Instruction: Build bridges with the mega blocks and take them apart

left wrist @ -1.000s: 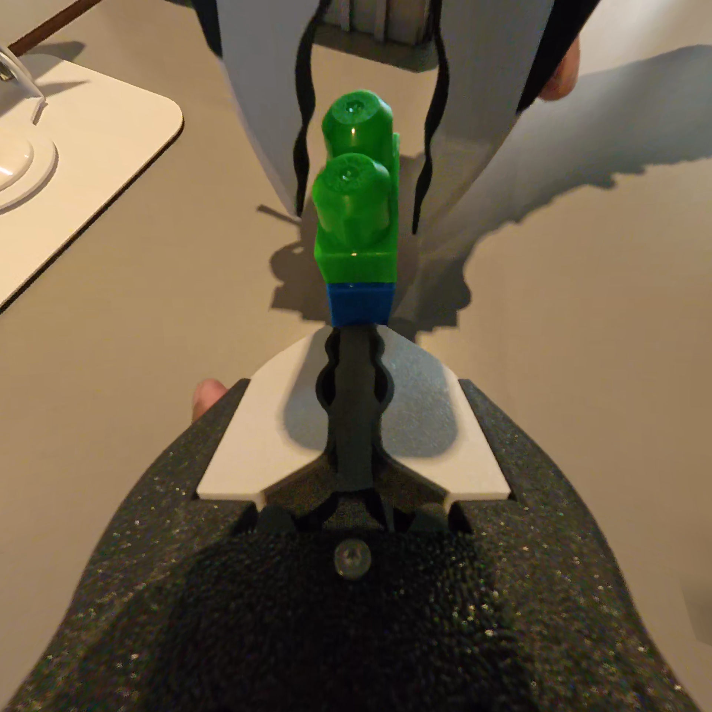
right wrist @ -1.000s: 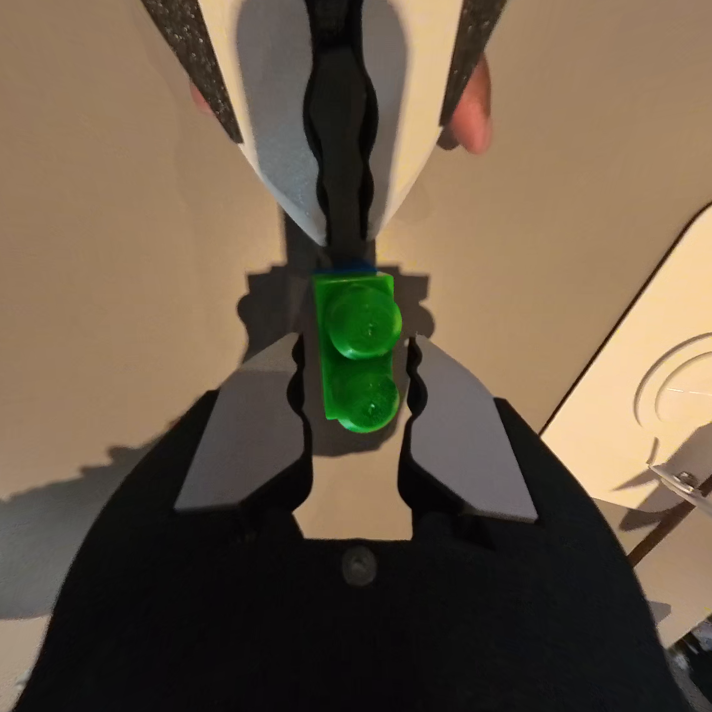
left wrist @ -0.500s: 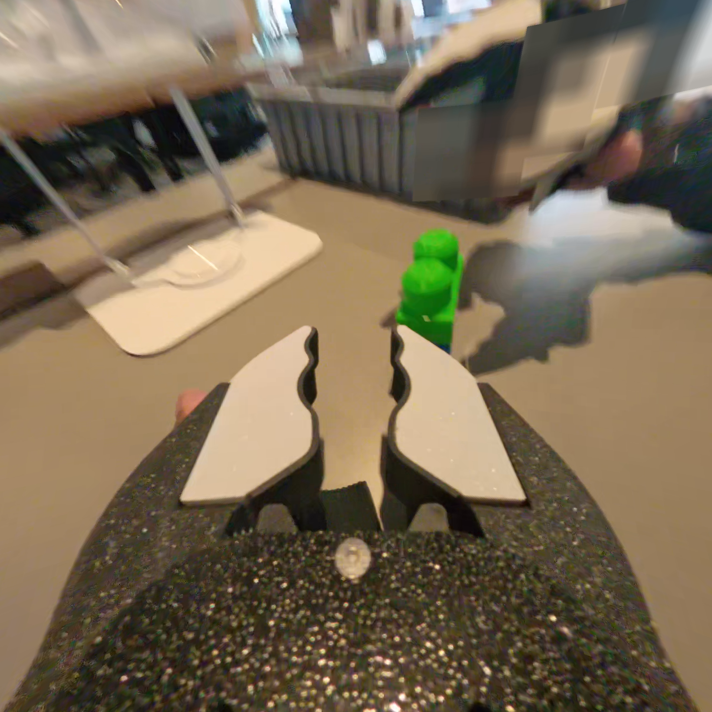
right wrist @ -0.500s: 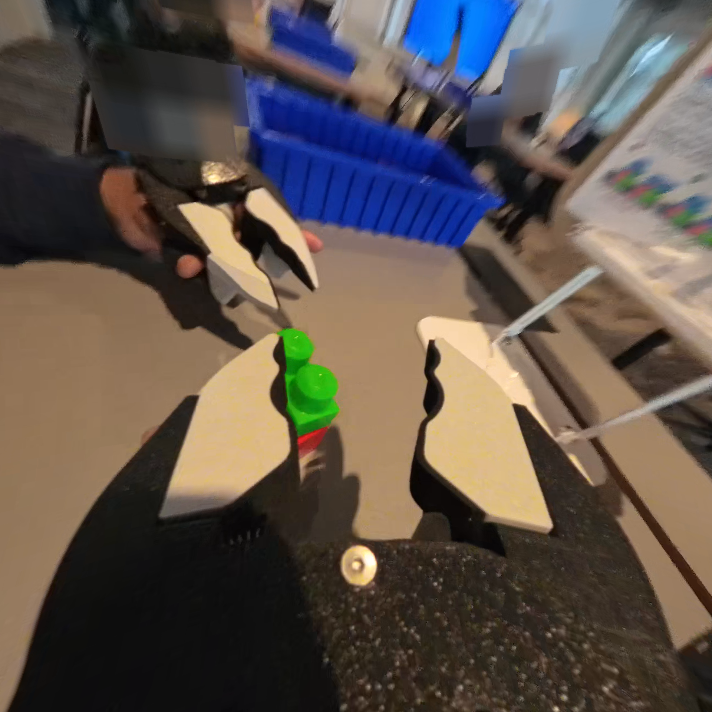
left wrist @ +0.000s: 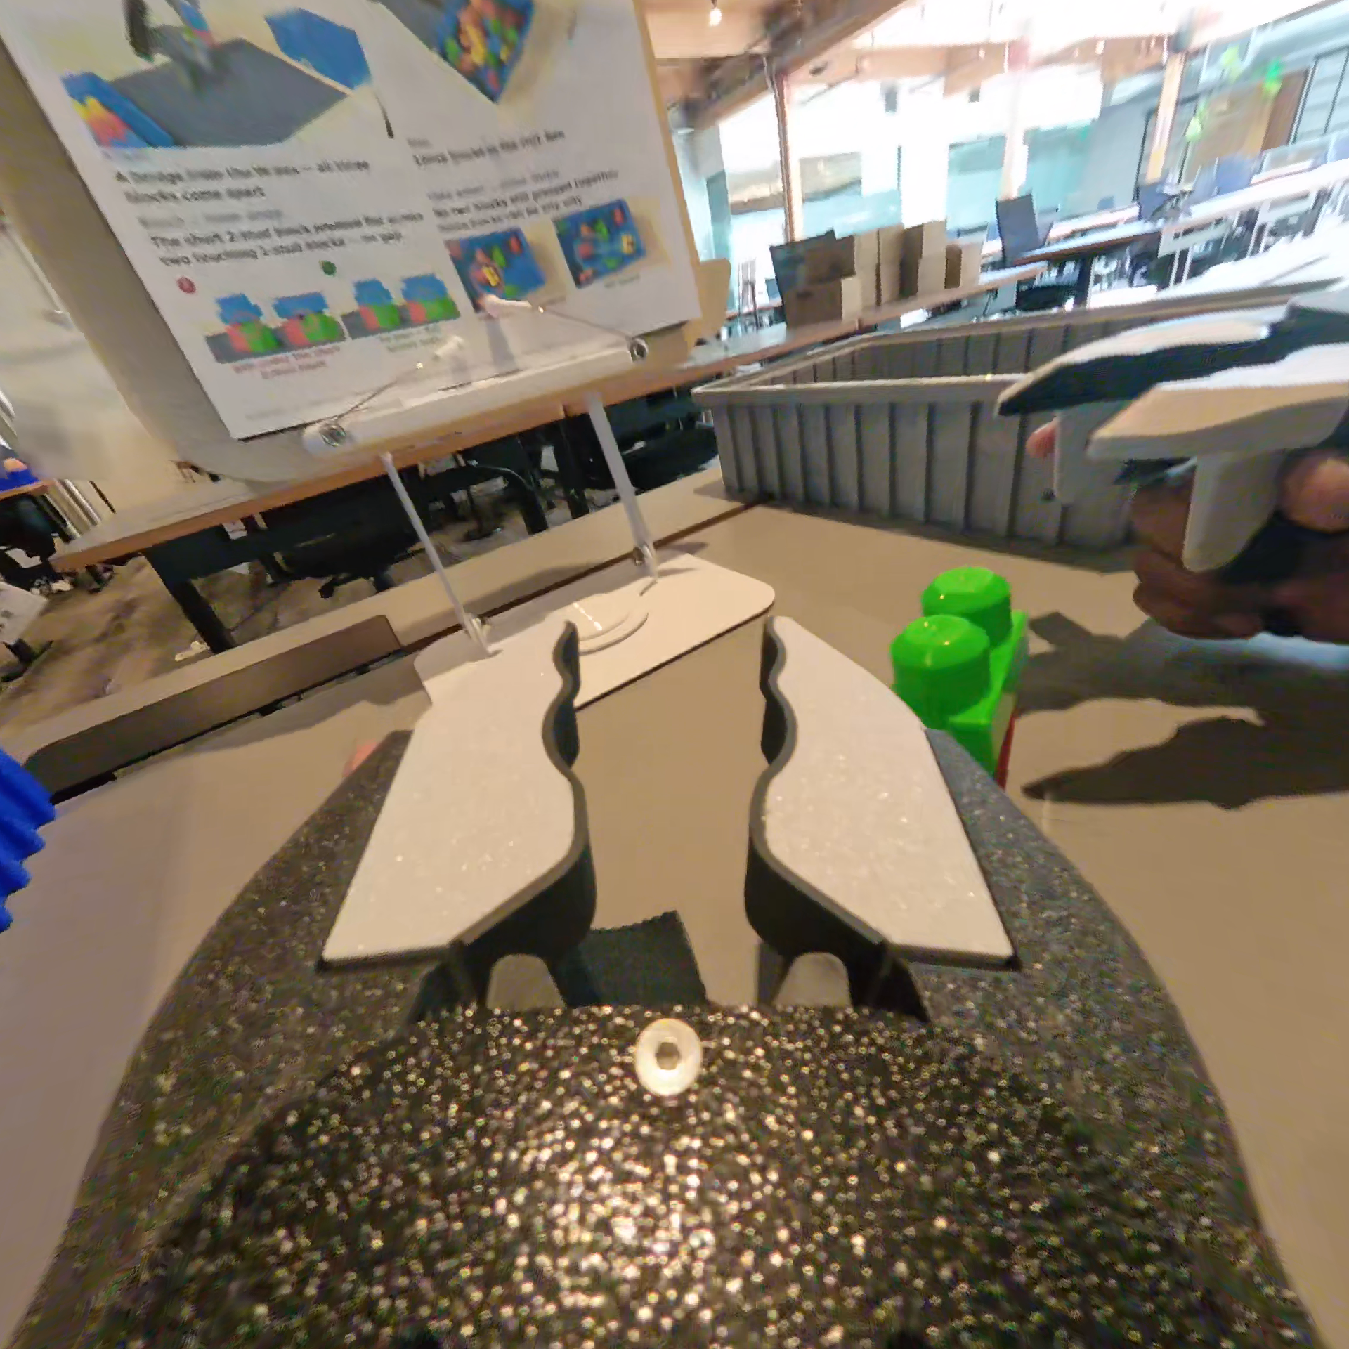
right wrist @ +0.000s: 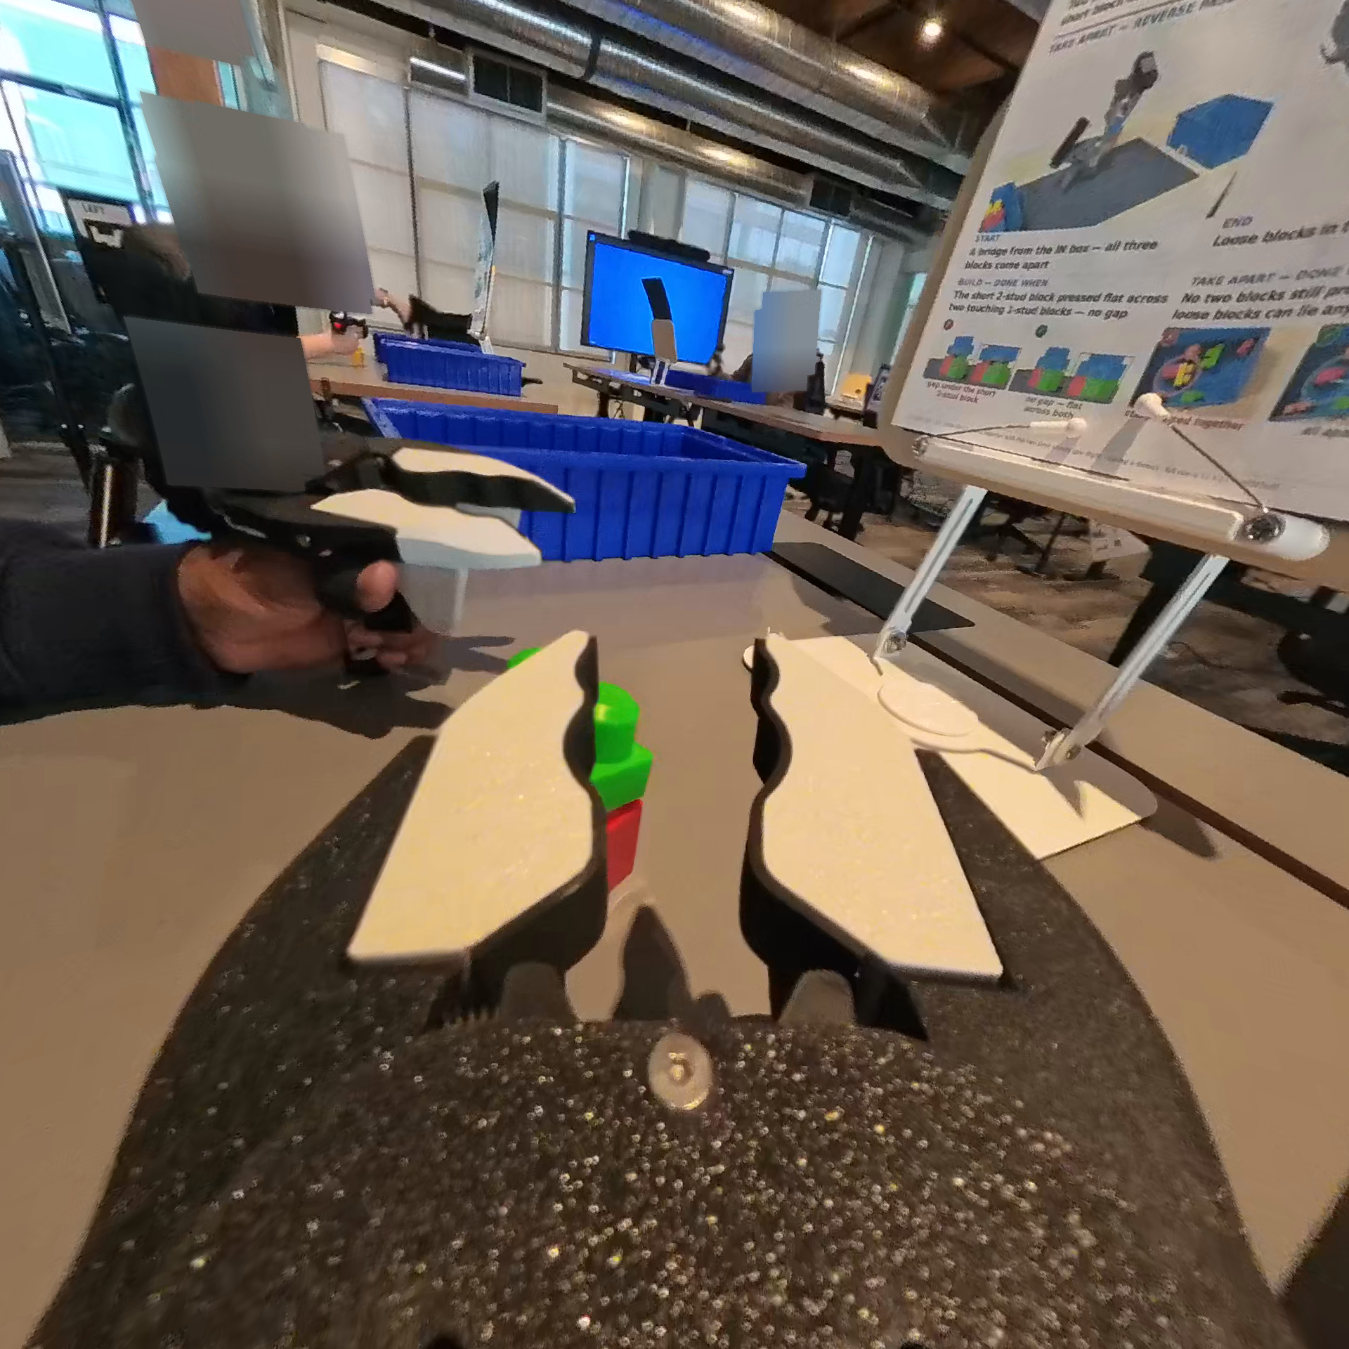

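Release has happened on both sides: a second ago my left gripper (left wrist: 668,679) was clamped on the blue base of the little bridge while my right gripper (right wrist: 671,701) straddled the green block, and now both sets of jaws stand apart and empty, lifted back from the build. I read that as the build step being done, with the take-apart half of the task still to come.

The bridge stands free on the grey table (left wrist: 1095,949), between the two grippers. In the left wrist view the green two-stud block (left wrist: 956,675) sits just to the right of my right-hand finger, partly hidden behind it, with a sliver of red showing under its near end. In the right wrist view the same green block (right wrist: 620,744) peeks out from behind my left-hand finger, resting on a red block (right wrist: 624,839); the blue support is hidden from me now. The green piece looks seated level on what I can see, though I cannot tell whether any gap remains beneath it.

Across the table I see each gripper from the other's camera, jaws parted, held in a hand (right wrist: 255,620). A blue bin (right wrist: 620,482) and a grey bin (left wrist: 912,438) sit at the far edges, and an instruction sheet stands on a white stand (left wrist: 679,620).
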The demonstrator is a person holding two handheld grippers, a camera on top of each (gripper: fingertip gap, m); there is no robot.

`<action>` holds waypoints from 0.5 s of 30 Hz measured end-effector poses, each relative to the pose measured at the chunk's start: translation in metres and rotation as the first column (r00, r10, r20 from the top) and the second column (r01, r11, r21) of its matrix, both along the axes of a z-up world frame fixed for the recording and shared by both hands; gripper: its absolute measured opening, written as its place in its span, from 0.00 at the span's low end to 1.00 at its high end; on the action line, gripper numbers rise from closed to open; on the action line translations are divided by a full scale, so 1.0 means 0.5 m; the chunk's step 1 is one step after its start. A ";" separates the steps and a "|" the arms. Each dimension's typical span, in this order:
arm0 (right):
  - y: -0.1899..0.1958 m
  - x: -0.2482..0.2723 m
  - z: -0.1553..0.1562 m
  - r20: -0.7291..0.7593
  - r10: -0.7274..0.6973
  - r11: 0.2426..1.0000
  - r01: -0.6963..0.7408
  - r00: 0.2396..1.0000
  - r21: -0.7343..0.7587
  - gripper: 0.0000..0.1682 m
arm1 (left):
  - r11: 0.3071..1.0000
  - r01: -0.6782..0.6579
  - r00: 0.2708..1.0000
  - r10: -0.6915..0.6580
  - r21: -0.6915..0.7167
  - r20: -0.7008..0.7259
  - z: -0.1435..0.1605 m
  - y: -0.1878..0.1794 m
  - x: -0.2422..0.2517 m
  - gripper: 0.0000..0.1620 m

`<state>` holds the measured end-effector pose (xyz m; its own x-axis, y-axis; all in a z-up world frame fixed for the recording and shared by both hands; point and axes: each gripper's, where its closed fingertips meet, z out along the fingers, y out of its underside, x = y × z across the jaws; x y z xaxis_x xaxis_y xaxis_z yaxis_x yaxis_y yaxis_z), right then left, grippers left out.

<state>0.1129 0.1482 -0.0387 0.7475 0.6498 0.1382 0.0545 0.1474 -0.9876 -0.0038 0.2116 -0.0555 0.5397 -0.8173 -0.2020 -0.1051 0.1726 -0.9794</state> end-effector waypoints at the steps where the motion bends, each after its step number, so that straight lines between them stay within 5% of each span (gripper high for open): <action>1: 0.002 0.005 -0.001 -0.016 -0.006 1.000 0.006 1.000 -0.004 0.23 | 1.000 -0.003 1.000 0.003 0.008 -0.015 -0.003 -0.001 0.003 0.29; 6: 0.013 0.019 -0.006 -0.070 -0.020 0.999 0.018 0.997 -0.032 0.21 | 0.999 -0.002 0.997 0.006 0.052 -0.071 -0.011 -0.008 0.014 0.29; 15: 0.018 0.018 -0.014 -0.060 -0.029 0.999 0.026 0.998 -0.047 0.21 | 0.979 -0.183 0.980 0.175 0.088 0.095 0.042 0.030 -0.051 0.29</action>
